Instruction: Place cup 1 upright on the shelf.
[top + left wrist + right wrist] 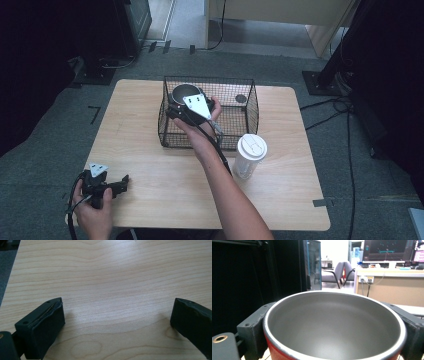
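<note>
A round cup [334, 322], red outside and grey inside, sits between the black jaws of my right gripper [332, 327], which is shut on its sides. In the high view that cup [184, 93] and the right gripper [183, 100] hang over the left part of a black wire basket [250, 112]. My left gripper [120, 183] rests in a hand at the table's near left corner. Its jaws stand wide apart over bare wood, so the left gripper [116, 320] is open with nothing in it.
A white paper cup with a lid [250, 155] stands upright just in front of the basket's right corner. A small dark round thing [241, 98] lies inside the basket at the back right. The wooden table [165, 195] is bordered by cables and black stands on the floor.
</note>
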`<act>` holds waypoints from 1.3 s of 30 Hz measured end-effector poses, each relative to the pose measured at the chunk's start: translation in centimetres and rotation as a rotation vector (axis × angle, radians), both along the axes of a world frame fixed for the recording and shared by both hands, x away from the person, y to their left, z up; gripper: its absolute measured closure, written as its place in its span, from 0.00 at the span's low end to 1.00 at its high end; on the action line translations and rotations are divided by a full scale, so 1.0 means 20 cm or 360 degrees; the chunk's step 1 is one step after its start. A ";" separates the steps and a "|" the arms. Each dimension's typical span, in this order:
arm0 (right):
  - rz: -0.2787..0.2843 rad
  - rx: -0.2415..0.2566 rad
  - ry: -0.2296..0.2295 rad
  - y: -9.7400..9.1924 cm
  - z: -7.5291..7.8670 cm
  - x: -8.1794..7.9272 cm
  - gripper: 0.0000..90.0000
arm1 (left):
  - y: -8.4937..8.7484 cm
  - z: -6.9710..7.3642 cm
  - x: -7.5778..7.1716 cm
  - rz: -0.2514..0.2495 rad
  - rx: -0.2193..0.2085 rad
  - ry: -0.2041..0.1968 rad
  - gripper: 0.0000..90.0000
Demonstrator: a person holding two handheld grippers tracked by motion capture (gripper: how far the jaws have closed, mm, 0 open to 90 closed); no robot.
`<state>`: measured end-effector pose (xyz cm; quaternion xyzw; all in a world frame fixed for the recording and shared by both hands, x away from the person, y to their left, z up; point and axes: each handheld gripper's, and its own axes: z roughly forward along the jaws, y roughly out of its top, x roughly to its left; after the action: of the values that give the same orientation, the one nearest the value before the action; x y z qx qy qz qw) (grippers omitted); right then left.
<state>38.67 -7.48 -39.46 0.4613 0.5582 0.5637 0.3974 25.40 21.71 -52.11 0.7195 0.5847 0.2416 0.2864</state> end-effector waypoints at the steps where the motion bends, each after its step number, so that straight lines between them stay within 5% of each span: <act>1: -0.0008 0.0001 0.0006 0.00 -0.01 0.01 0.08 | 0.00 0.00 0.00 0.0000 0.0000 0.0000 0.00; 25: -0.0143 -0.0004 0.0120 -0.01 -0.14 0.28 0.08 | 0.00 0.00 0.00 0.0000 0.0000 0.0001 0.00; 39: -0.0104 -0.0052 0.0292 0.01 -0.26 0.37 0.07 | 0.00 0.00 0.00 -0.0001 -0.0001 0.0003 0.00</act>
<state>46.11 -7.28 -44.61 0.5224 0.5862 0.4965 0.3702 25.40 21.71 -52.10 0.7199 0.5848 0.2408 0.2861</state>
